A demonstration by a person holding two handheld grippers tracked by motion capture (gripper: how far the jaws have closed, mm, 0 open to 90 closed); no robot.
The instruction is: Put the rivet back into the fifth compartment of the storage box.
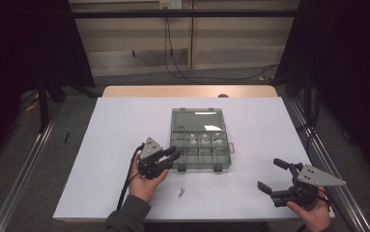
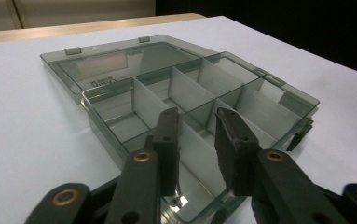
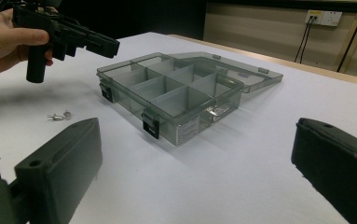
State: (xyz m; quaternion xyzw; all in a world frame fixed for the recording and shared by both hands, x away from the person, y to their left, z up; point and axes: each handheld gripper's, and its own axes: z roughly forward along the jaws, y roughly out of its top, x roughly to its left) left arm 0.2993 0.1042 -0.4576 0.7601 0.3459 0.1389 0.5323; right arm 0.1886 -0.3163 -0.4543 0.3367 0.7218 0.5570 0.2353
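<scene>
With the organiser box lying open and seemingly empty, the left claw is hovering nearly closed, the right claw gaping wide, screws waiting.

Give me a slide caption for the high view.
Left tongs hover, slightly parted, at an open compartment box; right tongs wait open.

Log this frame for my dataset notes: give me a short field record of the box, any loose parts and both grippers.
box: clear grey compartment box, lid open and lying flat behind it, on the white table
compartments: look empty
loose parts: small metal pieces on the table in front of the box, type unclear
left gripper: fingers narrowly apart, over the box's near-left corner, holding nothing
right gripper: fingers wide apart, right of the box, holding nothing
</scene>
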